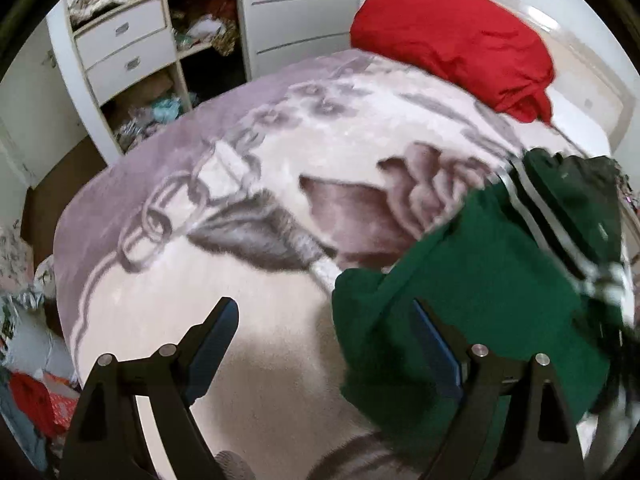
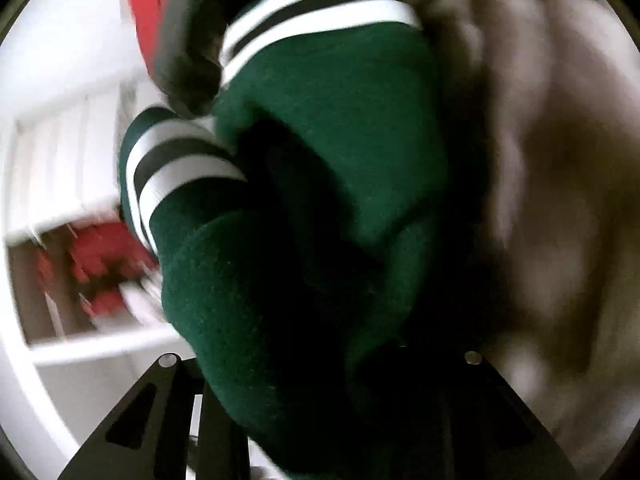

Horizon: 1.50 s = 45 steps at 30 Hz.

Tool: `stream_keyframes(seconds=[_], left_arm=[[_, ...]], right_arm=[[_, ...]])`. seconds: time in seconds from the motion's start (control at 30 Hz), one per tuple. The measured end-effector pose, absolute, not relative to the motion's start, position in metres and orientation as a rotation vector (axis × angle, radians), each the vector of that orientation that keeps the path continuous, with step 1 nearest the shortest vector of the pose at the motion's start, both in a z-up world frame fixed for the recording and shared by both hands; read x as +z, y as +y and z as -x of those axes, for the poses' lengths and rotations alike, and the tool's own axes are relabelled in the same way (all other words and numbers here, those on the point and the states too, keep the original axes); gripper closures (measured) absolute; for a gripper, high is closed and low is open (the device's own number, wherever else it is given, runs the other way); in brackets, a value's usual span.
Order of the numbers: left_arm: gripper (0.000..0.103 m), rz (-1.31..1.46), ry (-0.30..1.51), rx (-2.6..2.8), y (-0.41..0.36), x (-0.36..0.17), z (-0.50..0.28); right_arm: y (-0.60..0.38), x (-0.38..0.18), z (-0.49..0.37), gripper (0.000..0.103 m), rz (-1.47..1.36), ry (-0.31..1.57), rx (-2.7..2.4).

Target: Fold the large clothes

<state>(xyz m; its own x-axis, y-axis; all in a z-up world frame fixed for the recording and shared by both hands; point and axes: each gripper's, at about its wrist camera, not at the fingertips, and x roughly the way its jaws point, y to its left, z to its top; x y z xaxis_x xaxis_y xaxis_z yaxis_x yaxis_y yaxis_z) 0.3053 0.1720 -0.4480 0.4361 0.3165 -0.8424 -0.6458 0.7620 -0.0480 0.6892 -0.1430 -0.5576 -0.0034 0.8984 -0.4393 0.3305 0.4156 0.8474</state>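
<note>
A dark green garment (image 1: 480, 272) with white-striped ribbed bands (image 1: 532, 208) lies bunched on the right side of the bed. My left gripper (image 1: 323, 302) hovers open over the blanket. Its right finger (image 1: 436, 344) sits at the garment's left edge, and nothing is between the jaws. In the right wrist view the green garment (image 2: 320, 120) fills the middle, with striped cuffs (image 2: 180, 172) on the left. Thick folds gather between the arms of my right gripper (image 2: 320, 312) and hide its fingertips, which appear shut on the cloth.
A pink-grey patterned blanket (image 1: 240, 200) covers the bed. A red garment (image 1: 452, 40) lies heaped near the white headboard (image 1: 592, 92). A white wardrobe with drawers (image 1: 120, 48) and cluttered open shelves stands beyond the bed's far edge. More clothes lie on the floor at left (image 1: 28, 396).
</note>
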Motion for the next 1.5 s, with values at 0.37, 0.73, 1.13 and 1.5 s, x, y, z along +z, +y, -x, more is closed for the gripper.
stream_keyframes(seconds=[0.37,0.73,1.13,1.5], left_arm=[[0.016,0.193,1.048,0.401,0.101,-0.442,-0.302],[0.016,0.028,1.183,0.300,0.033,-0.526,-0.315],[0.015,0.151,1.129,0.392,0.061,-0.486,-0.290],[0.016,0.236,1.177,0.474,0.091,-0.509,-0.285]], right_arm=[[-0.279,-0.548,-0.433,0.052,-1.535,1.757,0.034],[-0.310,-0.428,-0.563,0.045,-0.776,1.733,0.291],[-0.231,-0.418,-0.641,0.101,-0.501,1.676,0.425],[-0.301,-0.456,-0.632,0.061,-0.613,1.814,0.419]])
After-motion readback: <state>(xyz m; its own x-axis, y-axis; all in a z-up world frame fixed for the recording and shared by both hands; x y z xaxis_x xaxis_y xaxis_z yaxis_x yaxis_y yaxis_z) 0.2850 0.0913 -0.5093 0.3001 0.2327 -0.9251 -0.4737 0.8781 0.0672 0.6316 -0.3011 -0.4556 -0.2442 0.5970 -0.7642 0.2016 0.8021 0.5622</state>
